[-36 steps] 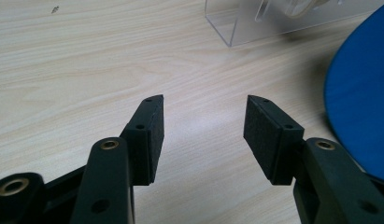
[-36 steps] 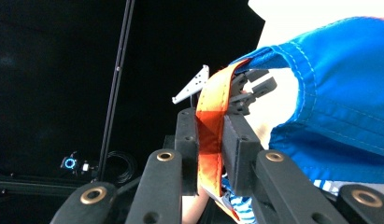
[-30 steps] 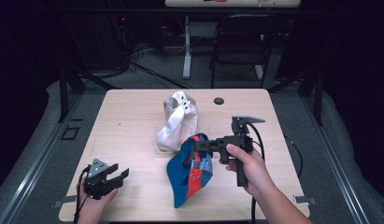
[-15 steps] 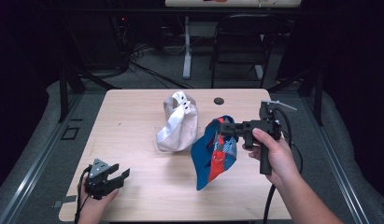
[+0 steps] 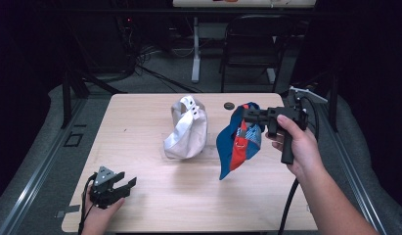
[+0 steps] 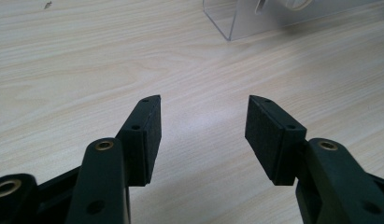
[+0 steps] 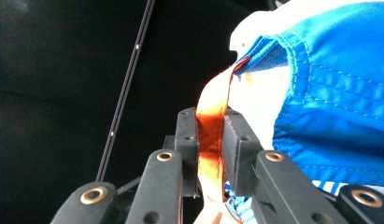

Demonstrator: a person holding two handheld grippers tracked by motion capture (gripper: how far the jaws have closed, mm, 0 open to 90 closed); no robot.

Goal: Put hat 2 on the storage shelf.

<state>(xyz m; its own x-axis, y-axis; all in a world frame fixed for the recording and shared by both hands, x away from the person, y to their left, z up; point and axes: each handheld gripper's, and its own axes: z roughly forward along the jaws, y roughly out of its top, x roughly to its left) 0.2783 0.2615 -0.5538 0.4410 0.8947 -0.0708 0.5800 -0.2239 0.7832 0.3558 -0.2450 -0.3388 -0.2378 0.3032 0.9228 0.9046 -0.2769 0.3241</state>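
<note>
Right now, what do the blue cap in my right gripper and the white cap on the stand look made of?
Blue cap: soft woven fabric, matte, with visible stitched seams; it droops from the right gripper, pinched by its orange strap. White cap: likely similar cloth, slightly sheeny, creased. Its stand: clear, glossy plastic, probably acrylic.

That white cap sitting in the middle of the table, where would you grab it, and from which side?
Probably by the strap with the holes at the top of the white cap. It stands up as a thin band, easy to pinch between two jaws. Come from above, or from the left with the open left tool; the blue cap hangs on the right.
</note>
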